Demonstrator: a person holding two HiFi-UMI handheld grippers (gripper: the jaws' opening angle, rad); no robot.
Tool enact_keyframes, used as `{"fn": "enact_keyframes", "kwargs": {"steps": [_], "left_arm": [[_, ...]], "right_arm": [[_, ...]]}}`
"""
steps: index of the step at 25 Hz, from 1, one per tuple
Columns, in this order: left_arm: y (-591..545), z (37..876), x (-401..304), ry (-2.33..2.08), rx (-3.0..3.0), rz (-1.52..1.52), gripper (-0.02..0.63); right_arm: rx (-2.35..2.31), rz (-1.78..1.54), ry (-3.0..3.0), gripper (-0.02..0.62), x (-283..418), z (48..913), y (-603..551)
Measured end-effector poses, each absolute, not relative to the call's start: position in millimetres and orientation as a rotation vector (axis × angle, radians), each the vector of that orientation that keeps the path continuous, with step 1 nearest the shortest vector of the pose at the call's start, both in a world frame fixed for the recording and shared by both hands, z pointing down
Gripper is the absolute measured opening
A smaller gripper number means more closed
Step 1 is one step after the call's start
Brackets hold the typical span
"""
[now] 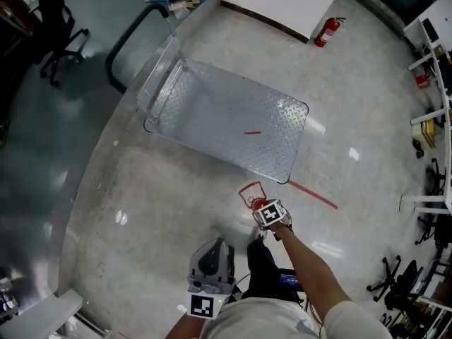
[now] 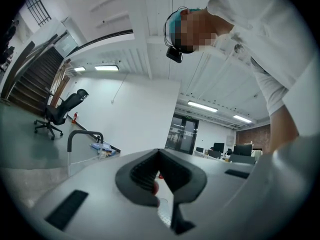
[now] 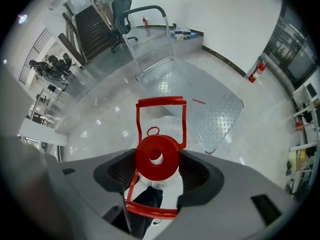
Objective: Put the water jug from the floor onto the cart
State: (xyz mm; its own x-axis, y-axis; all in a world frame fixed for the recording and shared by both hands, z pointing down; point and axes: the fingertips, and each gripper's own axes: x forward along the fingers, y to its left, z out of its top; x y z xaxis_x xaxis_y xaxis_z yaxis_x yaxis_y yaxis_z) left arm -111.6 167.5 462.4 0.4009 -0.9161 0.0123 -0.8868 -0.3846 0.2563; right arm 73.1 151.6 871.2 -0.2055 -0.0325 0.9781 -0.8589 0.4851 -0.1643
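Gripping the jug (image 3: 156,156) round its clear neck just under the red cap, the right gripper (image 3: 159,178) has one jaw on each side of it, and the red carry handle stands up in front of the cap. In the head view the right gripper (image 1: 272,214) is held out at arm's length with the jug (image 1: 251,193) beyond it, over the floor (image 1: 141,210) just beside the near right corner of the cart (image 1: 233,119); whether the jug's base touches the floor cannot be told. The cart's ribbed metal deck is bare apart from a short red mark near its middle, and its black push handle (image 1: 127,37) rises at the far left end. The left gripper (image 1: 215,249) is held close to the person's body, well apart from the jug, and in its own view the left gripper (image 2: 160,156) has its jaws together with nothing between them. A fire extinguisher (image 1: 328,31) stands by the far wall and a chair (image 1: 60,27) sits at the far left.
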Motion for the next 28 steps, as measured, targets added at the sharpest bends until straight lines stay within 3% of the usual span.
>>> {"fn": "enact_keyframes", "kwargs": {"steps": [10, 28], "left_arm": [[136.6, 421.6, -126.2, -1.594, 2.518, -0.279, -0.002], [3.6, 379.0, -61.6, -1.837, 2.428, -0.283, -0.002]], "right_arm": [[0.833, 0.848, -1.661, 0.275, 68.5, 769.9, 87.5], [0.720, 0.654, -1.768, 0.275, 87.2, 751.6, -95.8]]}}
